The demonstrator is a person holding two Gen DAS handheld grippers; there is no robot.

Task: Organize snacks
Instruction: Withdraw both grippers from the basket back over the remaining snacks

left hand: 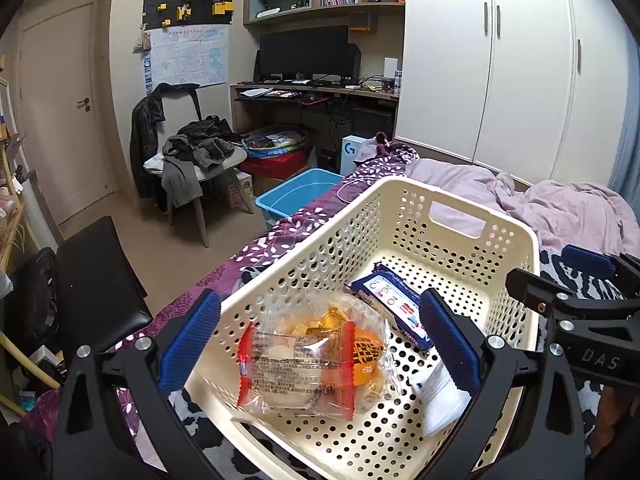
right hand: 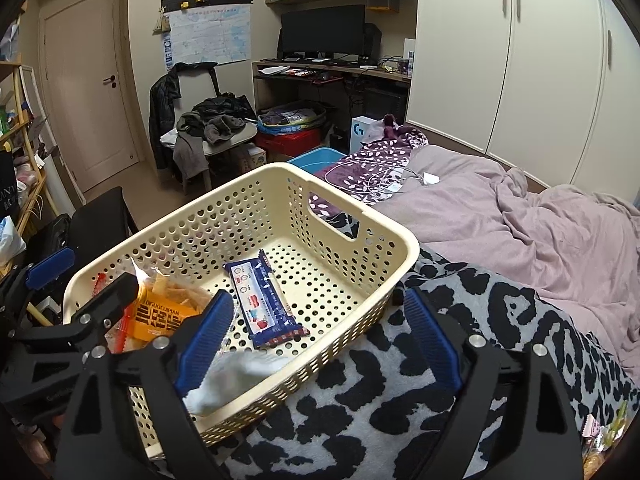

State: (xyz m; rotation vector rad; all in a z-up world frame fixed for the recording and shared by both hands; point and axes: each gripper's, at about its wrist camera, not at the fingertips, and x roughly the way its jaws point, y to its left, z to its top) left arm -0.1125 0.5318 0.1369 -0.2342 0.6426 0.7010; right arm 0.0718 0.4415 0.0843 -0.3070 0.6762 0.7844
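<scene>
Snacks are seen gathered in a cream perforated basket [left hand: 400, 216] that is set on a bed, partly on a black-and-white animal-print blanket [right hand: 500, 320] and beside a rumpled lilac cover [right hand: 540, 232]. In the left wrist view, a clear bag of chips [left hand: 312, 360] with red side bands lies at the lower centre of the frame, on the basket floor. A dark blue wrapped bar [left hand: 396, 300] is seen just behind it, toward the right, and a white packet [left hand: 440, 396] rests in the basket's lower right corner.

The left gripper [left hand: 320, 344] is held wide open above the bag, one blue pad on either side and outside it; nothing is gripped. The right gripper [right hand: 320, 344] is likewise spread wide and empty, its left finger [right hand: 204, 344] inside the basket over the white packet [right hand: 224, 384] and its right finger over the blanket outside the rim. In the right wrist view, the blue bar [right hand: 268, 304] lies at the centre of the basket floor, and the chip bag [right hand: 160, 312] is partly hidden at centre left behind the other gripper's black frame.

A desk with a dark monitor [right hand: 320, 32] is visible at the top centre, a clothes-draped chair [left hand: 196, 160] at centre left, and white wardrobe doors [left hand: 500, 60] at upper right.
</scene>
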